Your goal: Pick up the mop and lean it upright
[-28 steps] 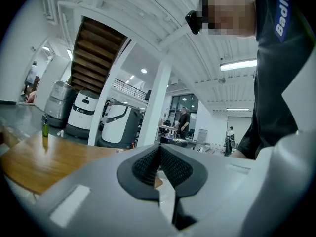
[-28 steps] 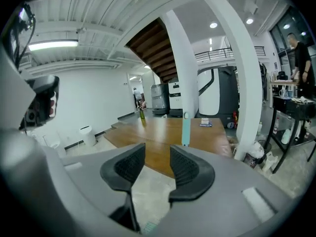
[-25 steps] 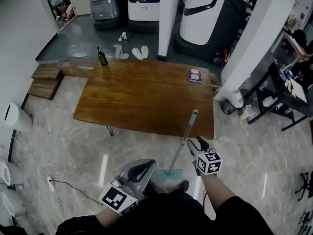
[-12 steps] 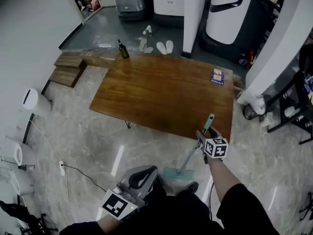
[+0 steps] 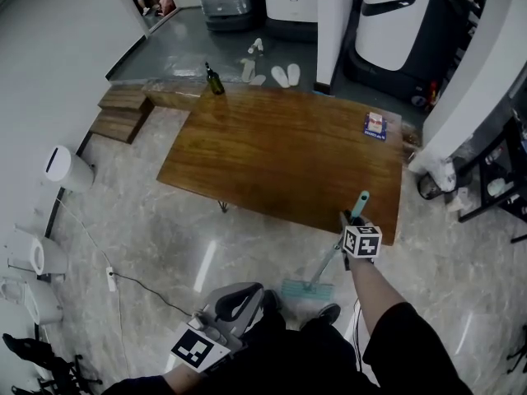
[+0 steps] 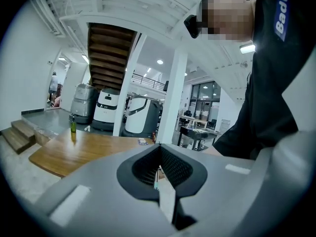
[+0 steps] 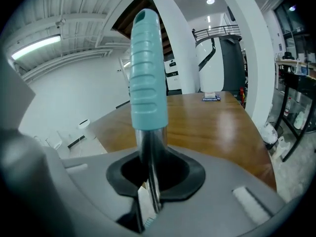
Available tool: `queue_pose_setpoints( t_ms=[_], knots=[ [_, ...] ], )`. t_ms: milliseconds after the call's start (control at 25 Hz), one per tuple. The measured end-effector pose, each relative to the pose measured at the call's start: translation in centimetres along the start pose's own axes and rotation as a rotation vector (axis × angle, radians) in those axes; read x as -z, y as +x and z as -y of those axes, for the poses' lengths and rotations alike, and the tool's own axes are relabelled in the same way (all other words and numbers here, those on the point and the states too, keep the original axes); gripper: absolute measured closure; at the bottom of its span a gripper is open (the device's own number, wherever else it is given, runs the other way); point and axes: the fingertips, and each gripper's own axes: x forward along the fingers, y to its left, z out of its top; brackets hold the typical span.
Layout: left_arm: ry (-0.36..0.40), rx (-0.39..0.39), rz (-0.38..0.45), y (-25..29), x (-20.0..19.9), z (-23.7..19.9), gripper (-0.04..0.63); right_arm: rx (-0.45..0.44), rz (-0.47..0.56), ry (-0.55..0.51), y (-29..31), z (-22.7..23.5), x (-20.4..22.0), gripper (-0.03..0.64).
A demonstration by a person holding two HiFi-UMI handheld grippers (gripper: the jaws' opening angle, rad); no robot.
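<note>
The mop (image 5: 328, 259) stands tilted on the floor, its teal head (image 5: 307, 290) by my feet and its teal grip (image 5: 361, 201) at the wooden table's (image 5: 272, 151) near edge. My right gripper (image 5: 349, 220) sits just below that grip, its jaws closing around the metal pole. In the right gripper view the pole (image 7: 148, 147) runs up through the right gripper (image 7: 149, 184) between the pads, and the ribbed grip (image 7: 147, 78) rises above. My left gripper (image 5: 235, 301) hangs low by my body, shut and holding nothing; in its own view the left gripper (image 6: 160, 179) points toward the table.
A green bottle (image 5: 215, 81) and a small blue box (image 5: 375, 124) stand on the table. White bins (image 5: 64, 168) and a cable (image 5: 123, 290) lie at the left. A white pillar (image 5: 461, 72) and a black trolley (image 5: 494, 189) are at the right, wooden steps (image 5: 122, 109) at the far left.
My right gripper has slid up the mop pole to just under the teal grip, and its jaws now sit around the pole. The left gripper stays low.
</note>
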Motion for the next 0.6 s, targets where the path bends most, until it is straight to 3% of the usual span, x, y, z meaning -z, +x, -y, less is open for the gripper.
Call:
queue_pose_setpoints(
  t_ms=[600],
  knots=[
    [0.022,0.112,0.073,-0.6,-1.1,-0.2,0.578,0.015,0.012,0.000,-6.6,-3.2,3.5,0.565]
  ],
)
